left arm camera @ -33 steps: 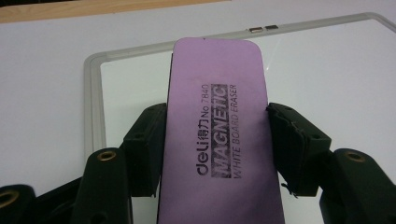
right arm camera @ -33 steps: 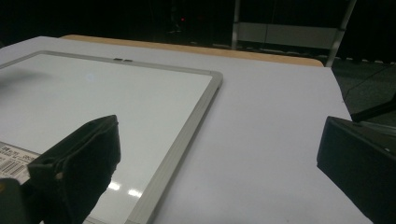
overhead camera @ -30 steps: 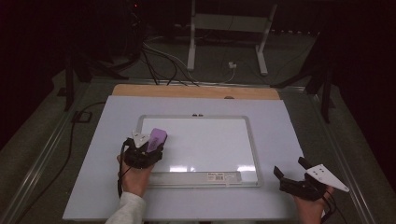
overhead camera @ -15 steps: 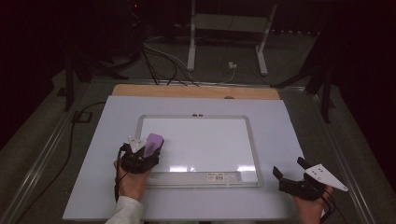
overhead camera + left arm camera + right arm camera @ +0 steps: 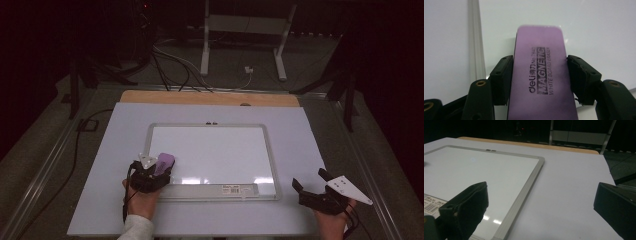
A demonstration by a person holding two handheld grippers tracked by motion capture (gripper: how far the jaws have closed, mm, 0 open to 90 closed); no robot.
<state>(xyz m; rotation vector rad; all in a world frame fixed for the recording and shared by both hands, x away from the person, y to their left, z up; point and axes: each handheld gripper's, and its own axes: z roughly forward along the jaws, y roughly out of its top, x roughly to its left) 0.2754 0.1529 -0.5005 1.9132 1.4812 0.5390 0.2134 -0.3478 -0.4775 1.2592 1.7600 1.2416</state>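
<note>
Eraser (image 5: 164,162), purple, block-shaped, marked as a magnetic whiteboard eraser. From the high view: it sits in the left gripper (image 5: 159,167) over the near left corner of the whiteboard (image 5: 215,155), which lies flat on a pale table (image 5: 305,130); the right gripper (image 5: 311,183) rests off the board's right edge, jaws spread wide with nothing between them. Left gripper view: eraser (image 5: 541,75) lies lengthwise between the two black jaws, which have just eased slightly apart; the left pad meets its side, while at the right pad a thin dark line makes contact hard to call, so the hold looks loose at best. Likely light, with a rigid smooth plastic shell and a soft felt underside; best taken across the long sides at mid-length, as here; the magnet may make it cling to the board (image 5: 579,22). Right gripper view: jaws wide apart, holding nothing, over the bare table (image 5: 566,195) beside the board's frame (image 5: 524,197). Containers: none seen on the table.
</note>
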